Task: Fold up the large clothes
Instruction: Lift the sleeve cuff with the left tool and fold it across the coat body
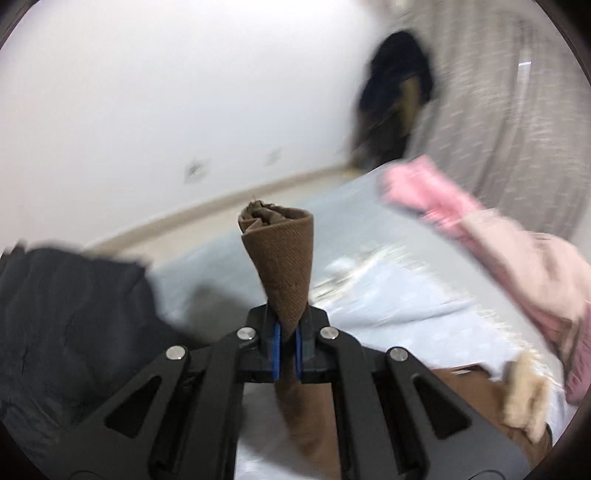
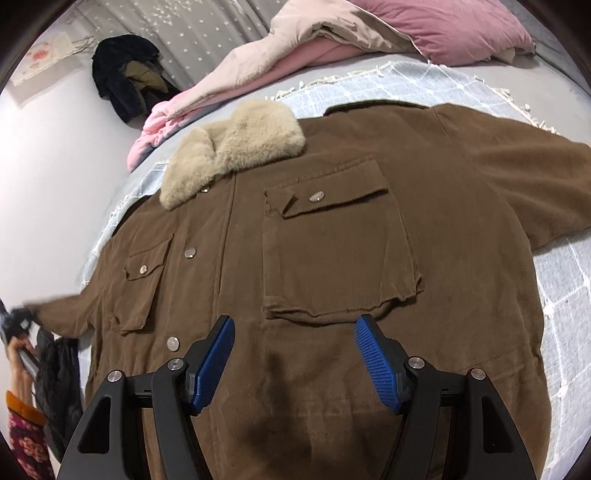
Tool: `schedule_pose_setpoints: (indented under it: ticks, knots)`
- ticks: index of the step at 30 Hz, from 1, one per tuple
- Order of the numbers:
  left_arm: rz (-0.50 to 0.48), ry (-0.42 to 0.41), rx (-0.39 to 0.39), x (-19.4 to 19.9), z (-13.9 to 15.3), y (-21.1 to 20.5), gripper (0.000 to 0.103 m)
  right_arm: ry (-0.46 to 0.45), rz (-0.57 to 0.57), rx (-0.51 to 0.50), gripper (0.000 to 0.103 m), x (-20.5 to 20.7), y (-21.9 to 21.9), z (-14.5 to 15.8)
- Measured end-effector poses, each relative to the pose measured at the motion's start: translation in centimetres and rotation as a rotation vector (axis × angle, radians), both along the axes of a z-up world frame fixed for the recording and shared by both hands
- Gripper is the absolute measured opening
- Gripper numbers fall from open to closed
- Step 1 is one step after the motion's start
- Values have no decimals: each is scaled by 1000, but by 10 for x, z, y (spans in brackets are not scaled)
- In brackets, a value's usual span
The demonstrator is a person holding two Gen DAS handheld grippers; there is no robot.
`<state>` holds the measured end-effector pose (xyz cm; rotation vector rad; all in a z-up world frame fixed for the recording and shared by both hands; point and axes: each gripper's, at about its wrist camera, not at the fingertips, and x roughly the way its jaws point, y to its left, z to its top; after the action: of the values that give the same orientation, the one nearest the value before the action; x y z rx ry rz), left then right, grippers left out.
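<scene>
A large brown jacket (image 2: 332,258) with a beige fur collar (image 2: 236,147) lies front up and spread flat on the bed. My right gripper (image 2: 295,332) hovers open over its lower front, just below the big chest pocket, with nothing between the blue pads. My left gripper (image 1: 288,328) is shut on the cuff of the jacket's sleeve (image 1: 280,251), and the bunched brown cloth sticks out past the fingertips. In the right wrist view that sleeve (image 2: 59,310) stretches off the jacket's left side to the left gripper (image 2: 16,319) at the frame's edge.
A light blue checked blanket (image 2: 561,295) covers the bed. A pink quilt (image 2: 295,48) and a pillow (image 2: 443,26) are heaped at the head. A dark garment (image 1: 66,325) lies at the left. A dark coat (image 2: 125,81) hangs by the curtain and white wall.
</scene>
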<state>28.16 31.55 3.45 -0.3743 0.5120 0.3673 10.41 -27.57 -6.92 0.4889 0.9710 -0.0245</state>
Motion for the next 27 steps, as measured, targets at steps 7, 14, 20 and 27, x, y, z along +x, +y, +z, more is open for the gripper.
schedule_pose_setpoints:
  ticks: [7, 14, 20, 27]
  knots:
    - [-306, -209, -42, -22, 69, -98, 6, -29, 11, 11, 69, -6, -3, 4]
    - [-632, -218, -98, -41, 84, -211, 6, -54, 9, 26, 69, -6, -5, 5]
    - [-970, -96, -88, -54, 58, -301, 10, -61, -1, 32, 69, -7, -10, 4]
    - [-1124, 104, -56, -62, 8, -307, 60, -53, -3, 44, 69, -7, -20, -2]
